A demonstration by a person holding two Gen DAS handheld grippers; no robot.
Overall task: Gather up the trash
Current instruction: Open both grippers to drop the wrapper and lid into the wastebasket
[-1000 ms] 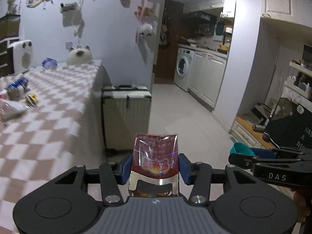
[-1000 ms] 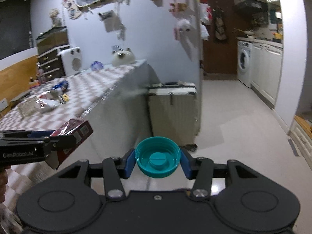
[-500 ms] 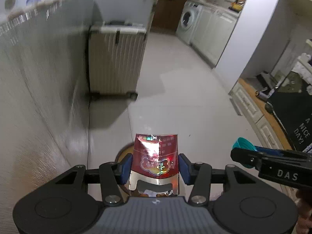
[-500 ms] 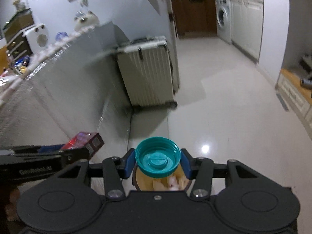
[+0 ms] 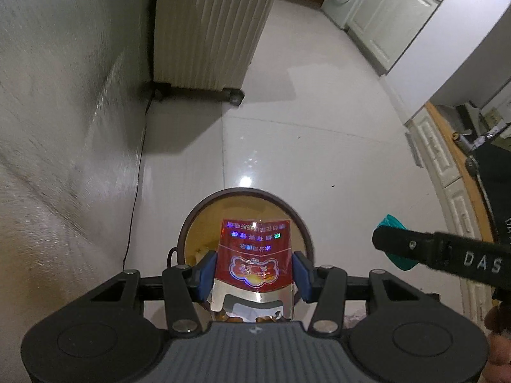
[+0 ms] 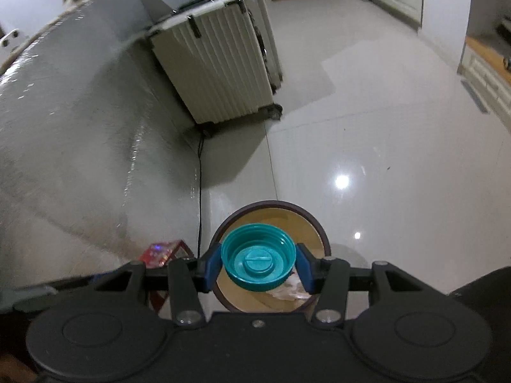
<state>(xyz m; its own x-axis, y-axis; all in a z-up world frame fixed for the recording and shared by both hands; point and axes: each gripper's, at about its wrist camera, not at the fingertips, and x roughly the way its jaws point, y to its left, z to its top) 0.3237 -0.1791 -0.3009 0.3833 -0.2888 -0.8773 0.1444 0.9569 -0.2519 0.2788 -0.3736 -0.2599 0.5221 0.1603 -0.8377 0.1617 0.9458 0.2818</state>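
Standing on the glossy pale tiled floor (image 5: 319, 146) is the landmark: a round dark-rimmed waste bin with a tan inner wall (image 5: 191, 220), (image 6: 314, 220), its mouth open upward, with crumpled pale scraps lying inside. Item one: left tongs (image 5: 254, 269), blue pads closed on a red glossy cigarette packet with a silver foil lower edge (image 5: 255, 255); the packet is held upright directly above the bin's mouth, its printed face toward the camera. In the right wrist view this packet (image 6: 159, 252) shows just left of the bin rim. Item two: right tongs (image 6: 258, 265), blue pads clamped on a teal round plastic screw cap (image 6: 258, 263), hollow side up, held above the bin's opening toward its near edge. In the left wrist view the right tongs (image 5: 396, 245) sit to the right of the bin, the cap (image 5: 391, 223) partly hidden behind the black finger. Item three: cream ribbed hard-shell suitcase on small wheels (image 5: 207, 32), (image 6: 217, 63), well beyond the bin, against a pale draped cloth (image 5: 64, 95) that hangs to the bin's left. Item four: thin dark cable (image 6: 200, 191) running along the floor from the suitcase toward the bin's left side.
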